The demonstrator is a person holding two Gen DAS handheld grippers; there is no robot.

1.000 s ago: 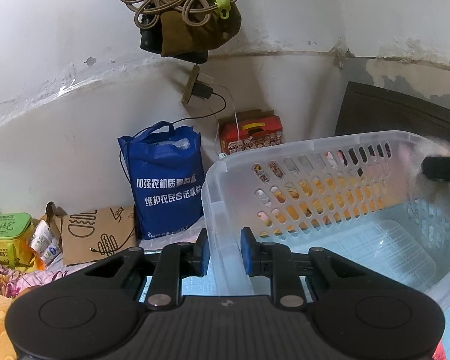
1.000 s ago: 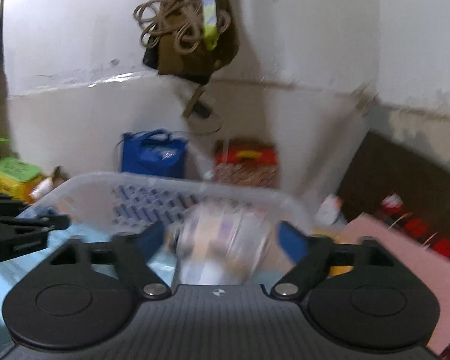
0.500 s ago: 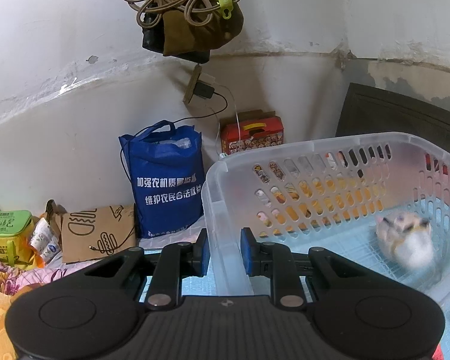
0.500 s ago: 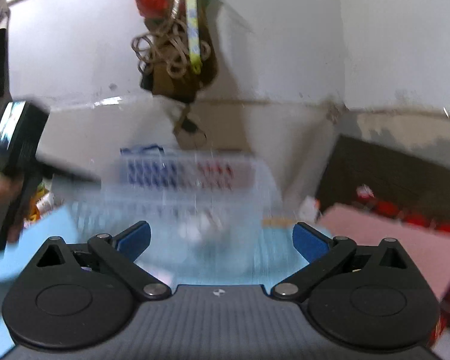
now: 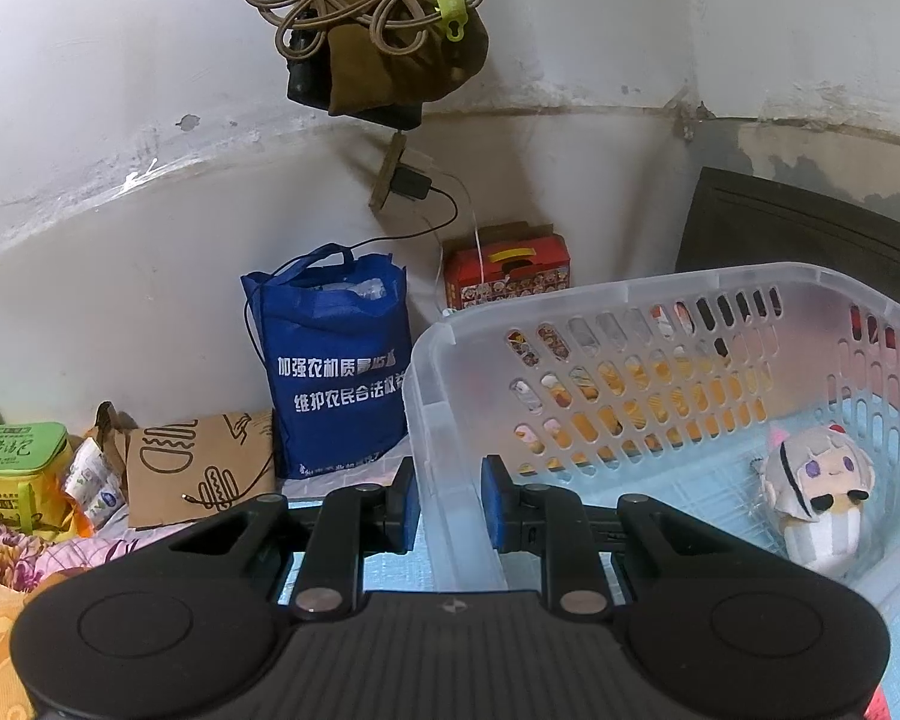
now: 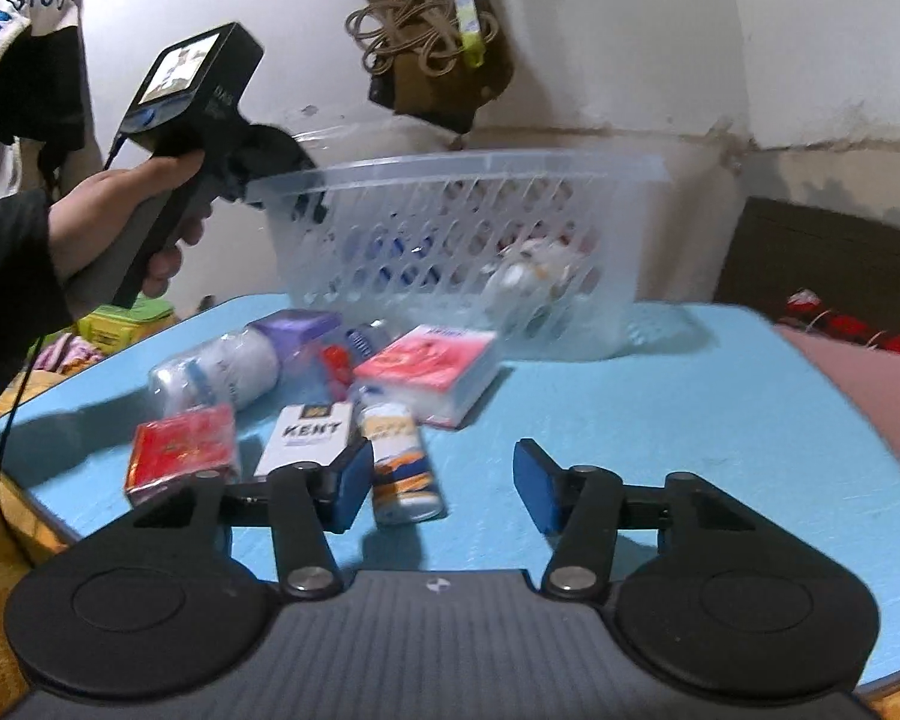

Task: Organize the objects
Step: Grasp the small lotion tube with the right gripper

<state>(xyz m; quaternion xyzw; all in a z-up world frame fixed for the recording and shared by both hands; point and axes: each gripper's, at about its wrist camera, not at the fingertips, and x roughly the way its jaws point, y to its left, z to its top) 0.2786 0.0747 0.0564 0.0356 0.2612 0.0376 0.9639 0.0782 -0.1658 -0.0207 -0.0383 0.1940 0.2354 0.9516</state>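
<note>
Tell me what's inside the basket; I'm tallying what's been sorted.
One plush doll lies on the floor of the basket, near its right wall. The rest of the visible floor looks bare; the left gripper hides the near corner.

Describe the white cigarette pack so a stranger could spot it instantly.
On the blue tabletop, in front of the clear plastic basket, lies a cluster of small packages. The cigarette pack lies flat between a red packet and a small bottle; it alone is white with KENT printed in black.
</note>
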